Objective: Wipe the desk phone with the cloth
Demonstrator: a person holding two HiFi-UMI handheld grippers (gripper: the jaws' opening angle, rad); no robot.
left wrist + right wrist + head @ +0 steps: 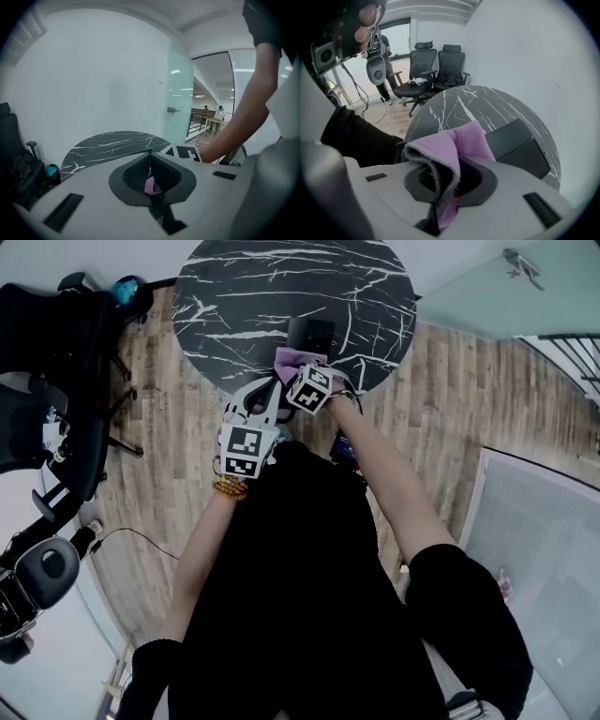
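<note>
A black desk phone (310, 334) stands near the front edge of a round black marble table (244, 296). A purple cloth (291, 360) hangs just in front of it. My right gripper (449, 174) is shut on that cloth (459, 140), which folds up out of the jaws, with the phone (518, 143) close behind it to the right. In the head view the right gripper (302, 371) sits at the table's edge, and the left gripper (270, 388) is beside it on the left. The left gripper (150, 157) is shut, with a small purple sliver of cloth (150, 185) pinched between its pads.
Black office chairs (56, 334) stand left of the table on the wood floor, with more chairs (440, 65) and a standing person (384, 56) further back. A white wall and a glass door (180, 108) lie behind the table. A ribbed mat (544, 549) is at the right.
</note>
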